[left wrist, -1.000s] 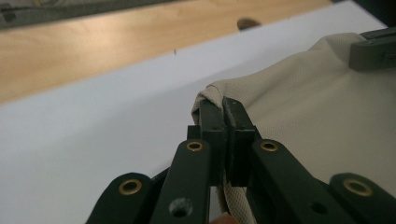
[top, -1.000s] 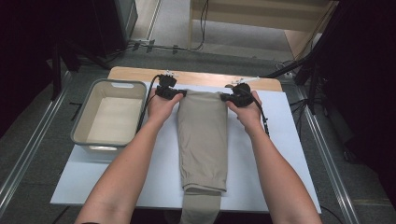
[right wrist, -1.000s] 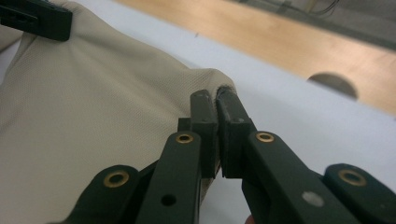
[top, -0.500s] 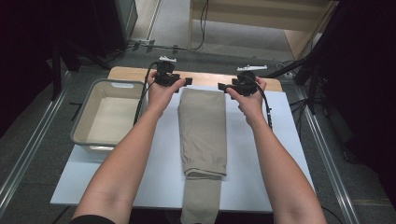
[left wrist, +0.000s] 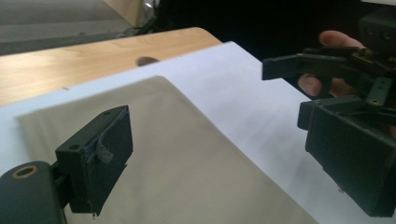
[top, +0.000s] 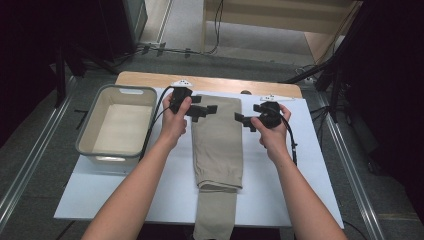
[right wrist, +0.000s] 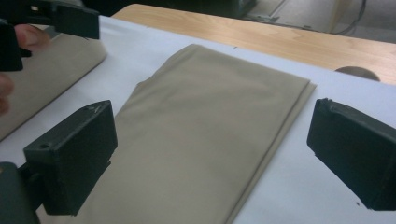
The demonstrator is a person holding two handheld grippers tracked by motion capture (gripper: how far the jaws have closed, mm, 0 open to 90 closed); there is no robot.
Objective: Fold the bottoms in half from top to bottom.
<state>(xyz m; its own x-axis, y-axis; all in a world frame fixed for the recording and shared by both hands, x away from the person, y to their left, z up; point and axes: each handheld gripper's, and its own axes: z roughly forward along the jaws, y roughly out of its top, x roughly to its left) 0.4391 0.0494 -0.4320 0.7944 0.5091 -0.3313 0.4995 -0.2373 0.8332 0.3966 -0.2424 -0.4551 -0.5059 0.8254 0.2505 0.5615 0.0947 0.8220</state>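
Beige trousers (top: 217,145) lie folded lengthwise on the white board (top: 300,175), with one end hanging off the near edge. My left gripper (top: 206,111) hovers over their far left edge, and its jaws have just been opening with nothing between them. My right gripper (top: 242,120) hovers over the far right edge; its jaws have just been opening too and hold nothing. In the left gripper view the gripper (left wrist: 224,163) is wide open above the cloth (left wrist: 187,154), facing the other gripper (left wrist: 322,63). The right gripper (right wrist: 212,156) is open over the trousers (right wrist: 210,116).
A pale plastic tub (top: 92,142) stands on the left of the board, close to my left forearm. The wooden tabletop (top: 220,82) runs along the far edge. Metal rails flank the table, and cables lie on the floor beyond.
Both grippers were shut on the trousers' far corners and have let go. They opened, rose, and came back toward the person, closer together over the cloth.
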